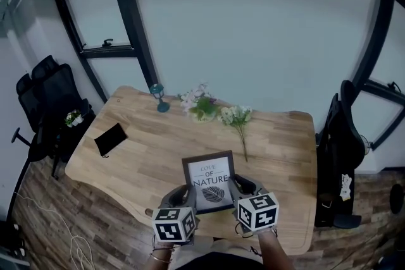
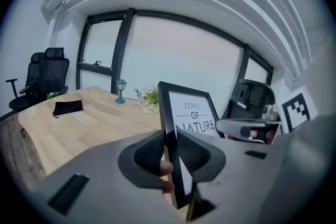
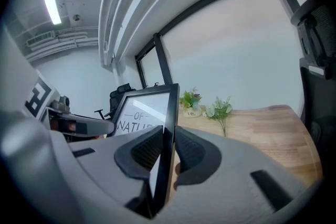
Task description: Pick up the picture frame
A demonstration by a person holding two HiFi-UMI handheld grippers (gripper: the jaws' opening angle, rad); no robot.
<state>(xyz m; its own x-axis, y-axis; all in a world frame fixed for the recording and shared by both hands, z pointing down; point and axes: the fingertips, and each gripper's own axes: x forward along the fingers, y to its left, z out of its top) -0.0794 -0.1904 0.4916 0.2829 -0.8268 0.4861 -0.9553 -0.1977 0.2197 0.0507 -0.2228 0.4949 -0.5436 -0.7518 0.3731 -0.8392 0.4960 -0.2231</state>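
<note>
Nearest me, my left gripper (image 2: 169, 153) and right gripper (image 3: 167, 150) have their fingers pinching opposite side edges of the black-rimmed printed picture frame (image 1: 209, 181), which looks lifted upright over the near part of the pale wooden table (image 1: 139, 155), so I judge the pick-up nearly complete.

Flowers (image 1: 202, 107) behind picture frame (image 1: 209, 182), on table (image 1: 145, 155)

A wooden table (image 1: 278, 142) stands on plank flooring (image 1: 38, 224). A black office chair (image 1: 47, 98) sits left of the table and a second chair (image 1: 338, 148) right of it. A black-framed window (image 1: 101, 16) lies behind the table.
</note>
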